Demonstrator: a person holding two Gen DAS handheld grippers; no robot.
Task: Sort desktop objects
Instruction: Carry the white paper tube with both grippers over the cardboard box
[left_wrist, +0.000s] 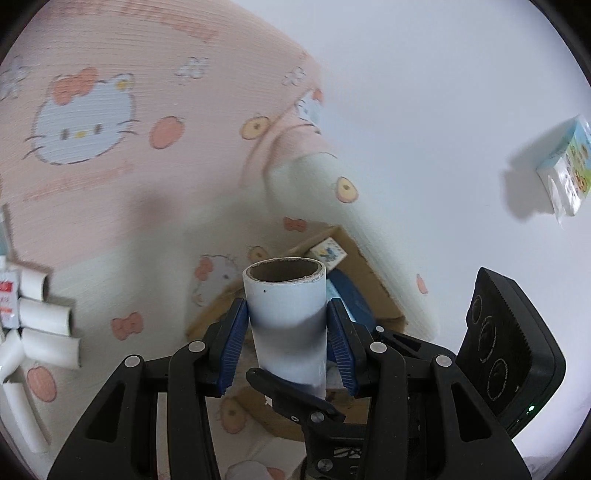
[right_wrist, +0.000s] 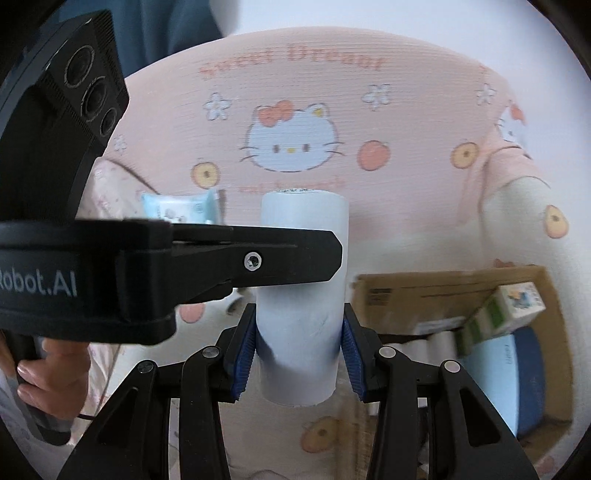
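While both grippers pinch white tube (left_wrist: 286, 317) mid-body, left gripper (left_wrist: 287, 343), right gripper (right_wrist: 298, 354): light, hollow, crushable; squeeze gently.

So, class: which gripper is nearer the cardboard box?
Right. The right gripper has the cardboard box just beside it; the left gripper reaches in from the tube's opposite side.

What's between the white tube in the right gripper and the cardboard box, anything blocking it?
Nothing visible blocks it. The white tube sits clamped in the right gripper; the cardboard box lies open just beside it, already holding tubes and cartons.
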